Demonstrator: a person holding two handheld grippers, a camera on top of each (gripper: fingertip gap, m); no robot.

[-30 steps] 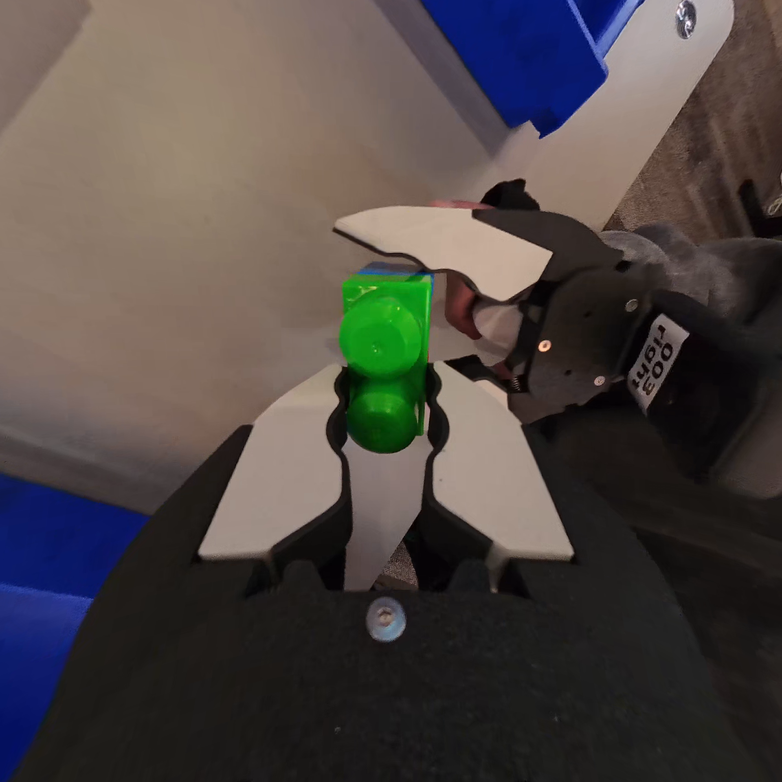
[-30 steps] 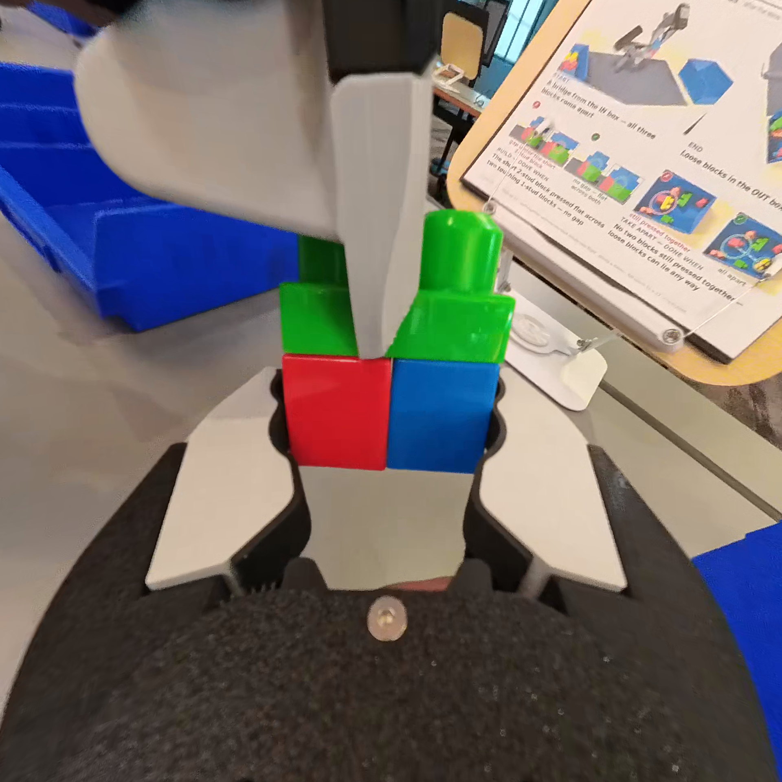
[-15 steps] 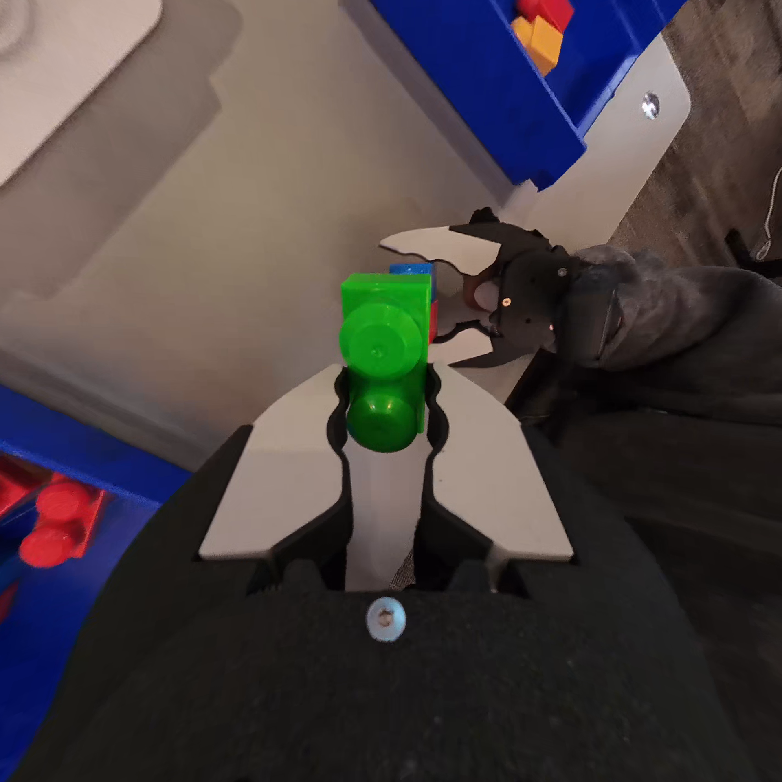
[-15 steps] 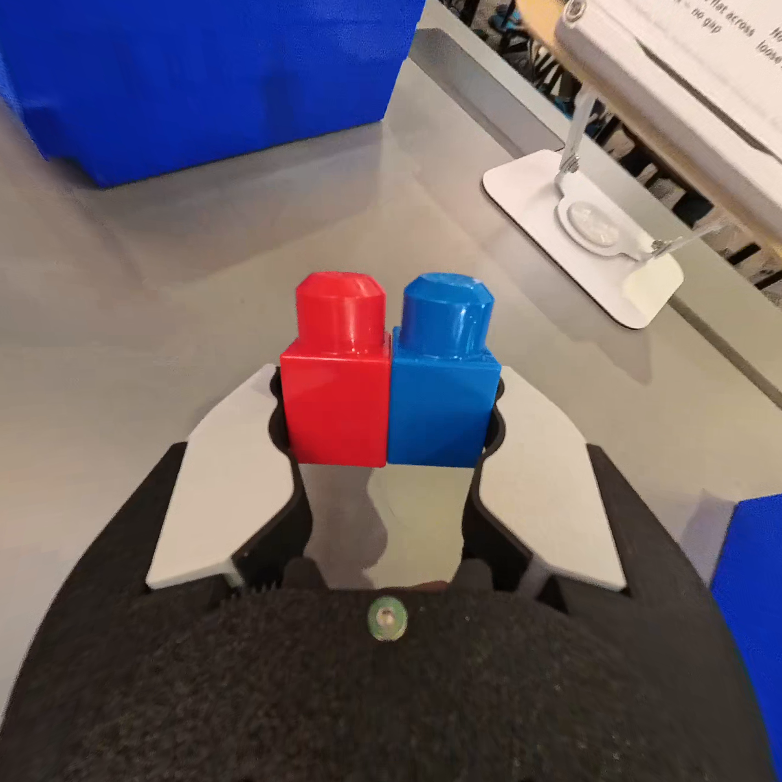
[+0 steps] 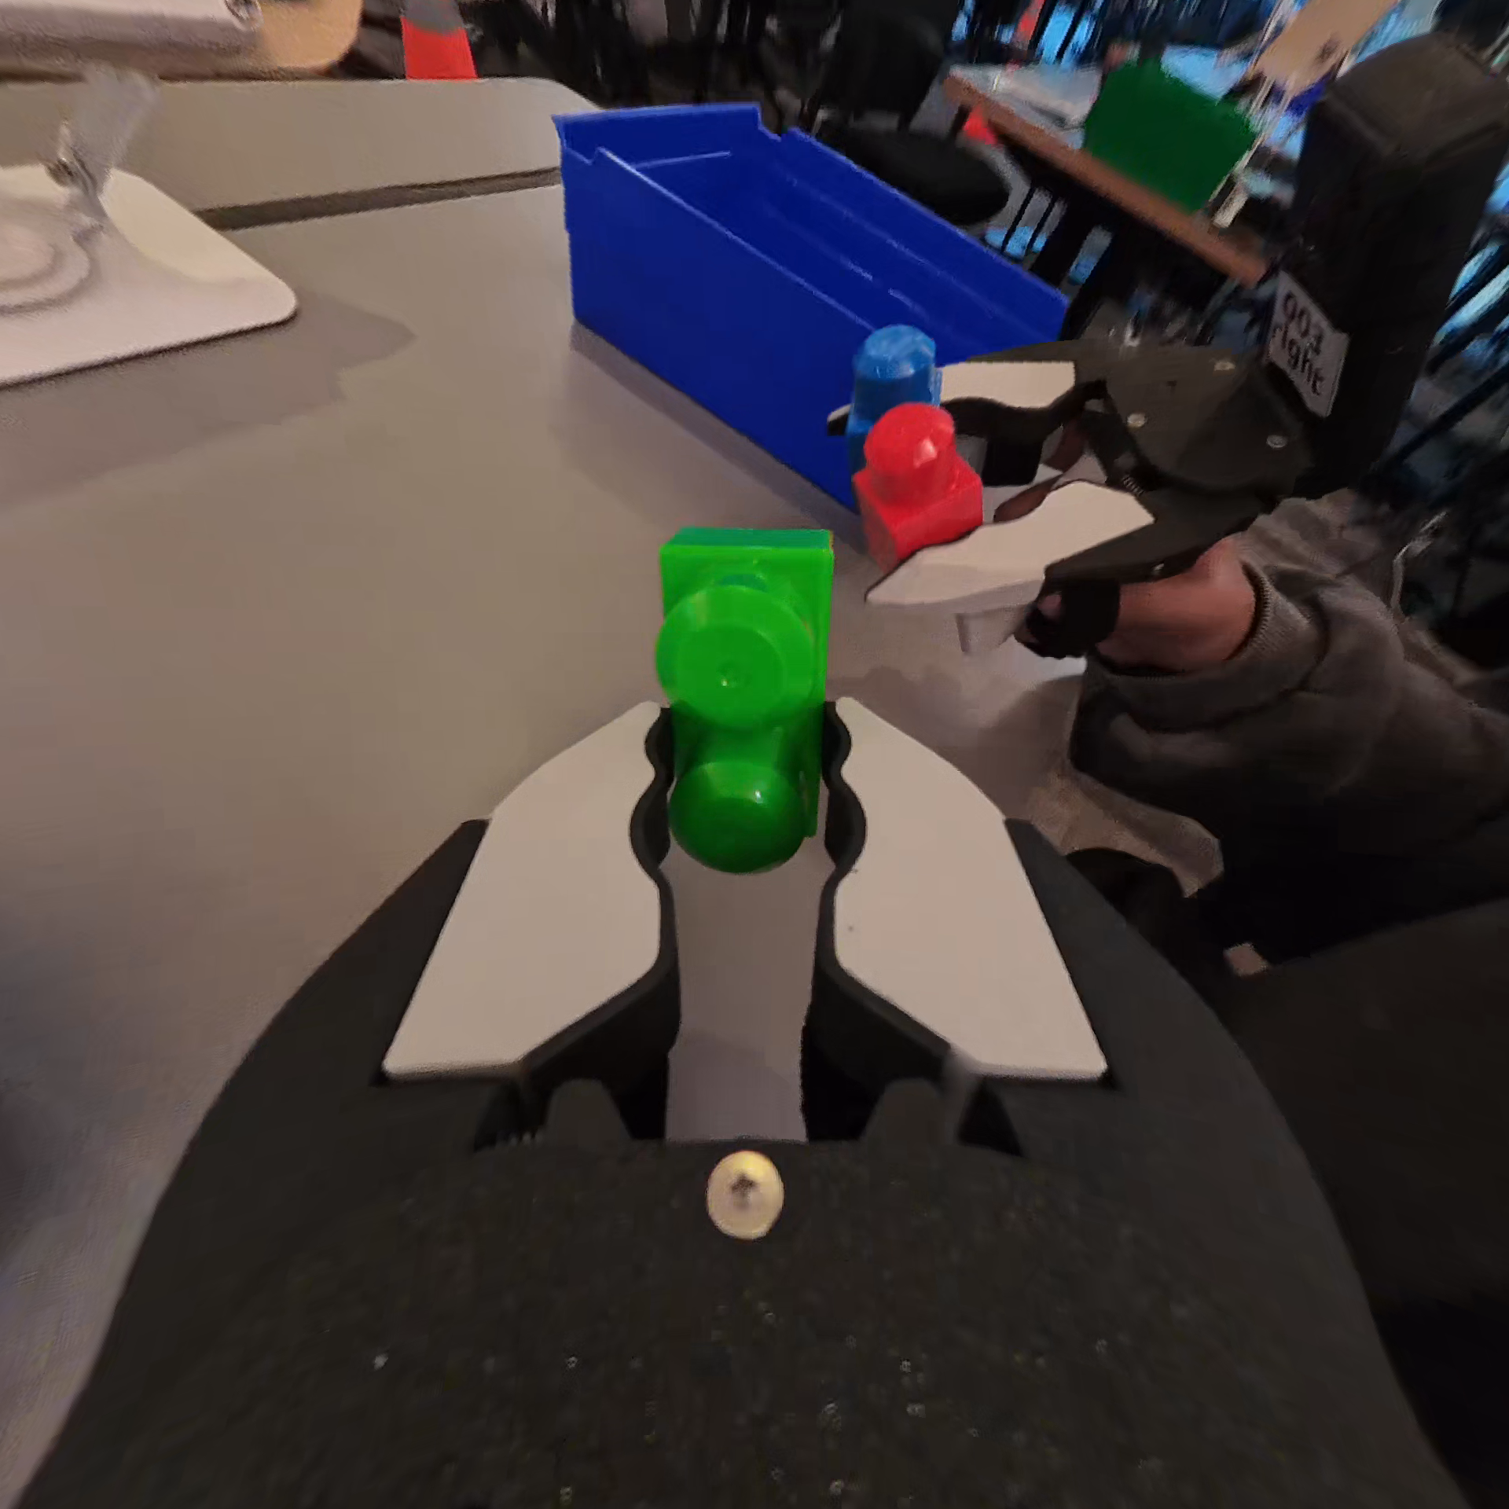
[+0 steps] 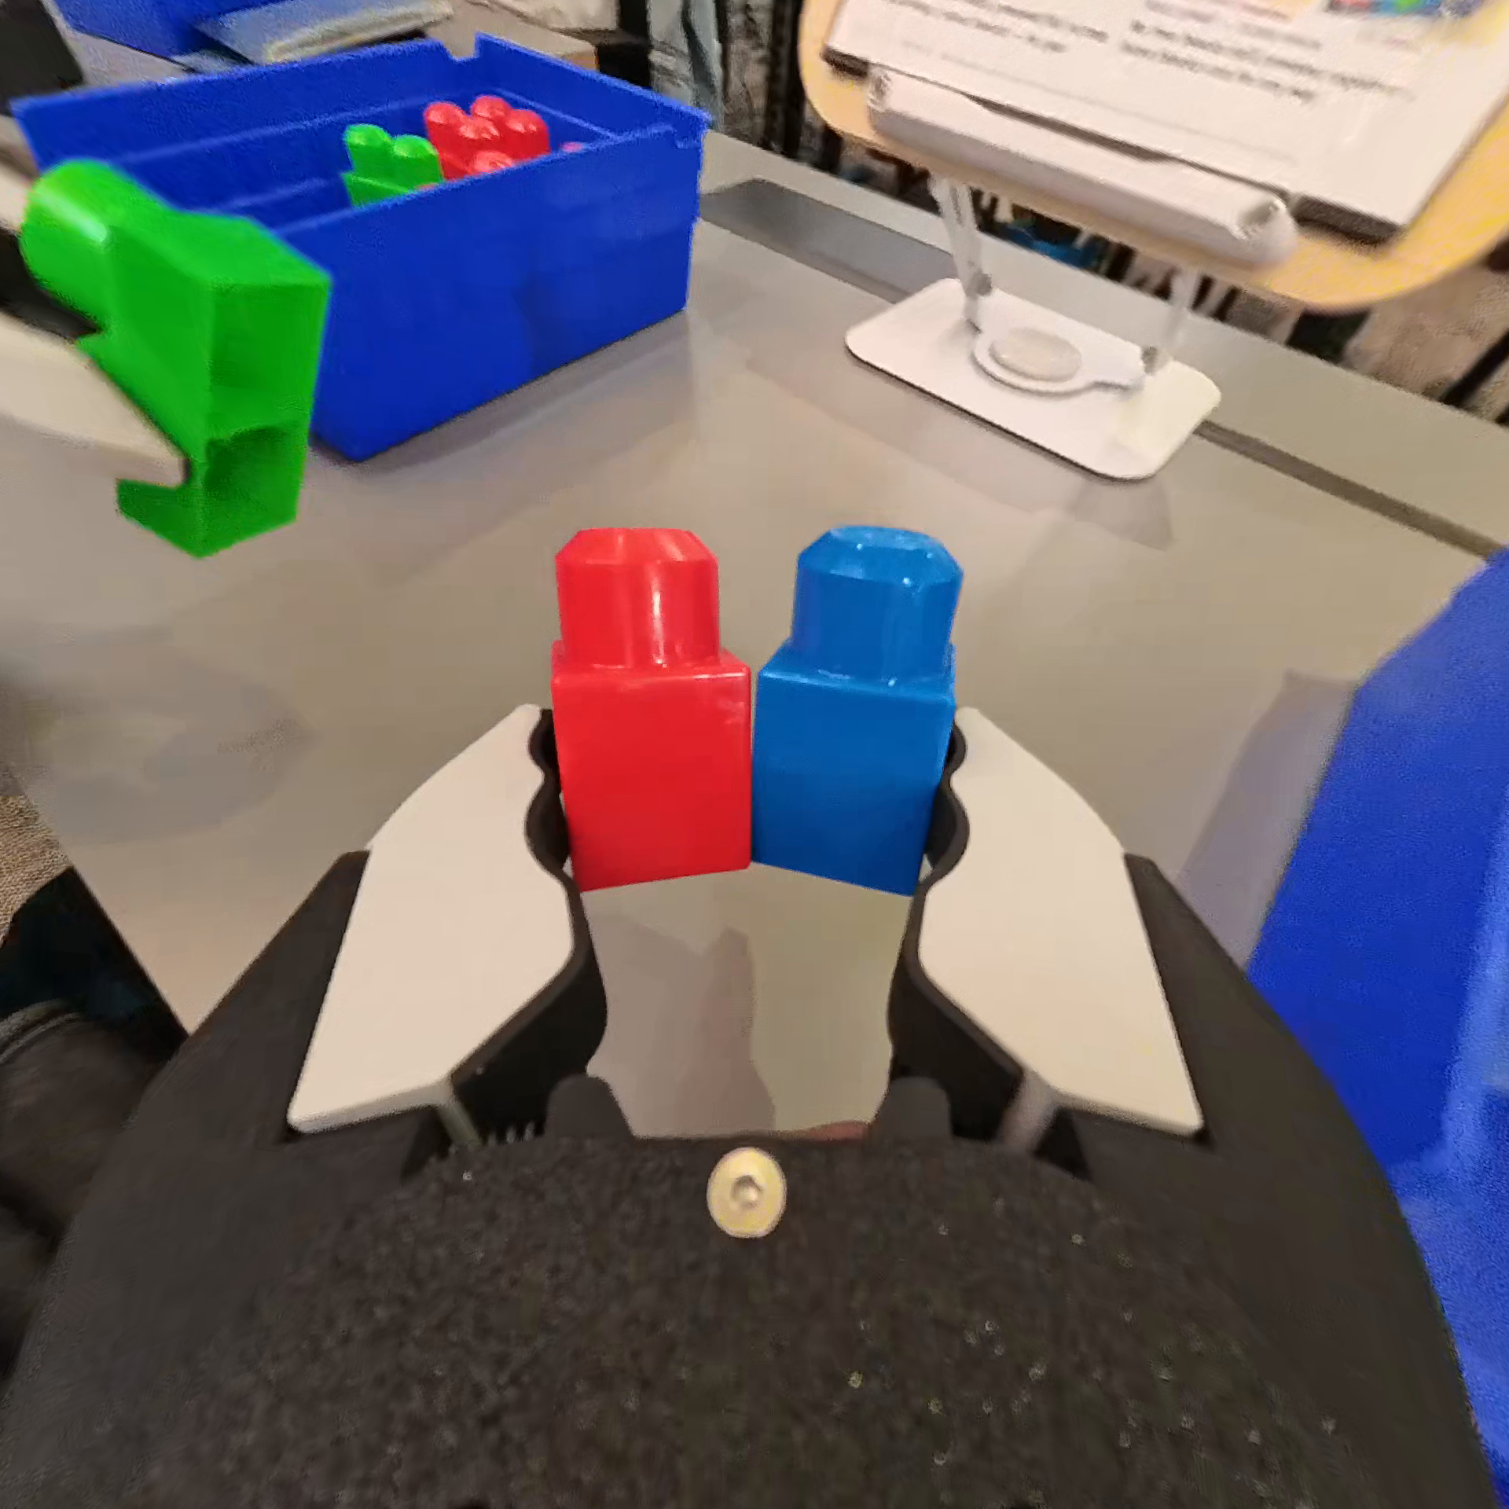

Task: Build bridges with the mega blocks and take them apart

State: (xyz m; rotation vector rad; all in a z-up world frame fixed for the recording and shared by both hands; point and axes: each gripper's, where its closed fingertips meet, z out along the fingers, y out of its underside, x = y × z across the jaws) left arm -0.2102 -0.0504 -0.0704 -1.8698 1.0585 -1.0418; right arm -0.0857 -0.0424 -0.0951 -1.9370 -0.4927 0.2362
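My left gripper (image 5: pixel 743 735) is shut on a green two-stud block (image 5: pixel 739 694), its studs pointing back at the camera, held above the grey table (image 5: pixel 327 588). My right gripper (image 6: pixel 747 755) is shut on a red one-stud block (image 6: pixel 649 735) and a blue one-stud block (image 6: pixel 853 735), side by side and upright. The two grippers are apart. In the left wrist view the right gripper (image 5: pixel 963 490) shows at the right with the red block (image 5: pixel 919 490) and blue block (image 5: pixel 890 384). In the right wrist view the green block (image 6: pixel 196 351) shows at the far left.
A blue bin (image 6: pixel 457 261) at the back left holds green and red blocks. Another blue bin (image 5: pixel 776 269) stands just behind the right gripper. A white stand (image 6: pixel 1037 384) carries an instruction board (image 6: pixel 1143 73). A person's sleeved hand (image 5: pixel 1184 620) holds the right gripper.
The green block has come off the red and blue blocks. The grippers have moved apart, and both views have swung up to a flatter look across the table.
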